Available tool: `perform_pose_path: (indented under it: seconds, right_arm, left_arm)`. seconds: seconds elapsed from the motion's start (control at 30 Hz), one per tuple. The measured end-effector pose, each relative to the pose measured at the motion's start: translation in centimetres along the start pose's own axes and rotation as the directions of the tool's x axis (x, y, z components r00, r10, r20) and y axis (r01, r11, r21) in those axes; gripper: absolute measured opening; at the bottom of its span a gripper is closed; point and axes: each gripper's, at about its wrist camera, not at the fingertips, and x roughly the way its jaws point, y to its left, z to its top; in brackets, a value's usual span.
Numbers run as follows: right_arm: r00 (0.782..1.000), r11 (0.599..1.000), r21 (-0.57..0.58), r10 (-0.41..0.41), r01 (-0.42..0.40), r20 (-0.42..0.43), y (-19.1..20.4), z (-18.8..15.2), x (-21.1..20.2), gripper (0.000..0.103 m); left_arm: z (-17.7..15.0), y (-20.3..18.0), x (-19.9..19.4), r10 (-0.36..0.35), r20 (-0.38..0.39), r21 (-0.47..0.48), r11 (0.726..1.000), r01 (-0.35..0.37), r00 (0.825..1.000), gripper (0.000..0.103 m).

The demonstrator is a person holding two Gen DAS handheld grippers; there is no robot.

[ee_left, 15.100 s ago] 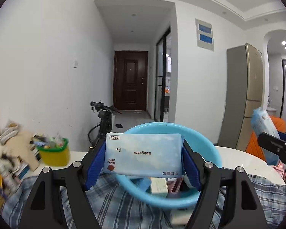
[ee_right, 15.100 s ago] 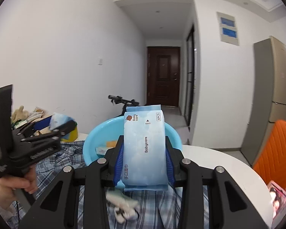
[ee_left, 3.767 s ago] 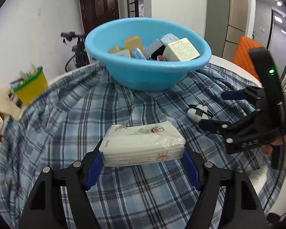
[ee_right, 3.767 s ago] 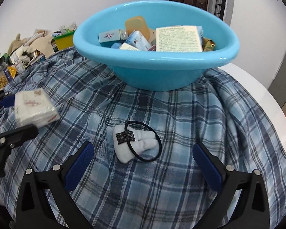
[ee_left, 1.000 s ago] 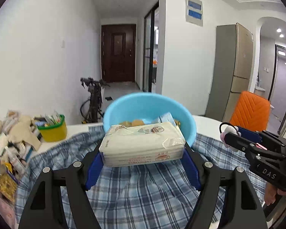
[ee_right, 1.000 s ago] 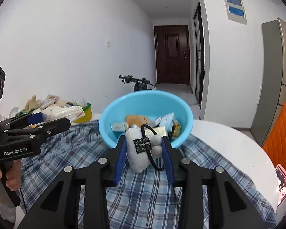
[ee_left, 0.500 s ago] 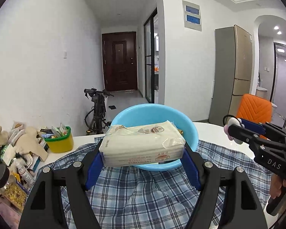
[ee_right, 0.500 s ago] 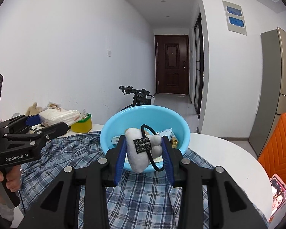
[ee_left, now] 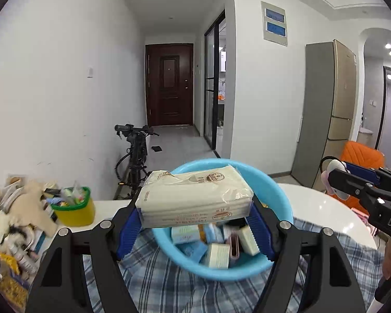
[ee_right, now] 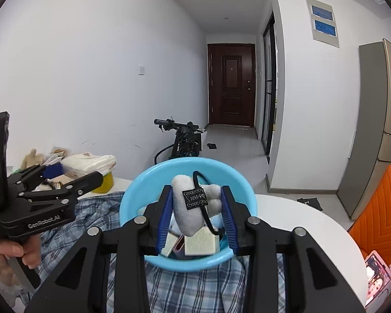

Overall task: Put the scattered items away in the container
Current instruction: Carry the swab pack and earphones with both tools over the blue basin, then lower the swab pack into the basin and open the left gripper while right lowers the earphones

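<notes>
The left tool [ee_left: 195, 221] grips a cream plastic-wrapped tissue pack [ee_left: 195, 195] between its blue pads, holding it level just above the near rim of a light blue basin [ee_left: 281, 200]. The pack hides the middle of the basin; below it only part of the contents shows: small boxes and packets [ee_left: 216, 245], their print too small to read. The right tool [ee_right: 196, 208] is closed narrowly on a small white plush toy with a black hair band looped round it [ee_right: 195, 203], also held over the basin, so the toy covers most of what lies inside from that side. A woven black label on the band cannot be read.

The basin rests on a blue plaid cloth [ee_left: 169, 281] spread over a round white desk [ee_left: 325, 208]. At the desk's left edge sits a yellow tub with a green rim [ee_left: 74, 208], beside a blurred heap of clutter [ee_left: 15, 214] that is cut off by the frame. A person's hand [ee_right: 5, 255] on the left tool's handle is half out of view. Behind stand a parked bicycle [ee_left: 135, 154], a dark brown door [ee_left: 169, 83], a tall grey refrigerator [ee_left: 328, 109] and an orange chair [ee_right: 380, 208], partly cut off.
</notes>
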Motion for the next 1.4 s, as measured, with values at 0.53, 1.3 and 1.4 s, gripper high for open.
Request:
perform_pose_path:
  seconds: [0.53,1.3,1.4]
  right_arm:
    - [0.996,0.997,-0.009,-0.073,0.072,-0.049,-2.0,5.8,7.7,0.032]
    - [0.785,0.997,0.071,0.037,0.008,-0.618,-5.5,10.7,12.6,0.031]
    - [0.786,0.995,0.101,0.046,0.021,-0.616,-6.4,11.8,12.8,0.031]
  left_arm:
    - [7.0,2.2,9.8,0.018,-0.075,-0.059,0.998,-0.022,0.997,0.076]
    - [11.2,2.2,15.9,0.093,-0.601,-0.033,0.989,-0.141,0.793,0.076]
    - [11.8,1.7,15.6,0.046,-0.597,-0.07,0.991,-0.11,0.801,0.076]
